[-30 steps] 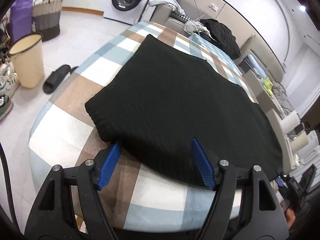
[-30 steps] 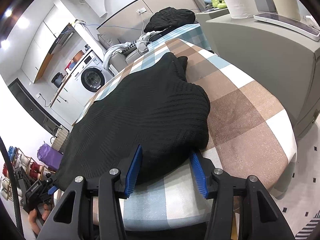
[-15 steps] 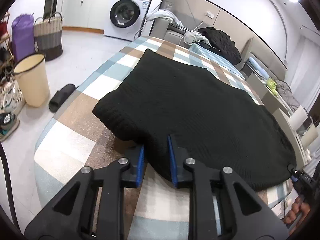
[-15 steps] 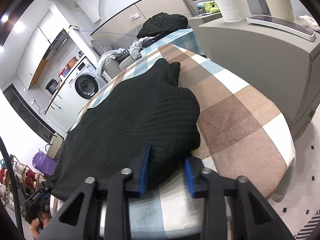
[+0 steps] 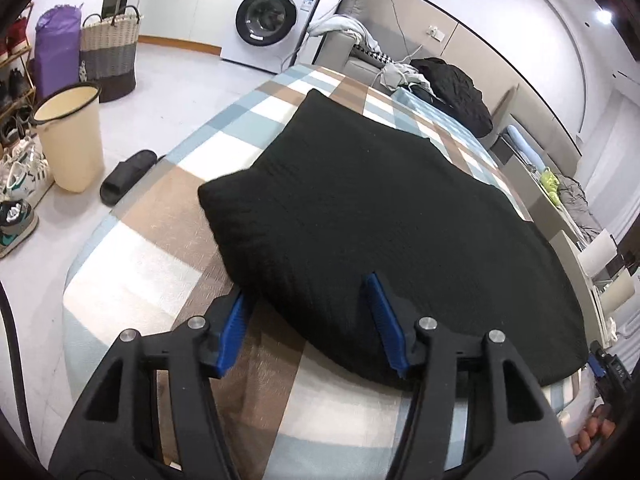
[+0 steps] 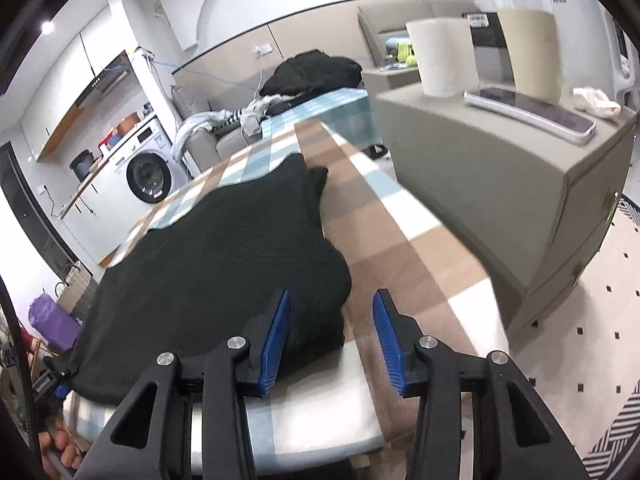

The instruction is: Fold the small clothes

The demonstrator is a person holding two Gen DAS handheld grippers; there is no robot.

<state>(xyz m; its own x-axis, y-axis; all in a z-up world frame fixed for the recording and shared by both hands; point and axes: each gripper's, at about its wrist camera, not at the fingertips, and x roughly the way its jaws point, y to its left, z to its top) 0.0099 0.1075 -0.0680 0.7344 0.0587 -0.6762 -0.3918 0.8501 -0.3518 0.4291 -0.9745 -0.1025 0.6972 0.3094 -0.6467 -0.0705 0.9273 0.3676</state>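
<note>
A black knit garment (image 5: 380,200) lies spread flat on the checked table (image 5: 132,264). My left gripper (image 5: 306,286) sits at the garment's near left corner. Its jaws are opening, and the hem lies loose between the blue pads (image 5: 234,326) with nothing pressing on it. In the right wrist view the same garment (image 6: 224,264) covers the table (image 6: 400,248). My right gripper (image 6: 331,293) is at its near right corner with jaws opening. The cloth rests against the left pad (image 6: 276,336), and bare tablecloth shows by the right pad.
On the floor to the left are a cream bucket (image 5: 70,136), a black slipper (image 5: 128,176), a woven basket (image 5: 108,52) and shoes. A grey cabinet (image 6: 500,184) with a paper roll (image 6: 444,56) stands close on the right. Dark clothes (image 5: 456,92) are piled at the table's far end.
Both grippers went from wide apart to pinched on the near hem half a second ago. Now both have spread again and the hem lies loose. The right view has tilted upward.
</note>
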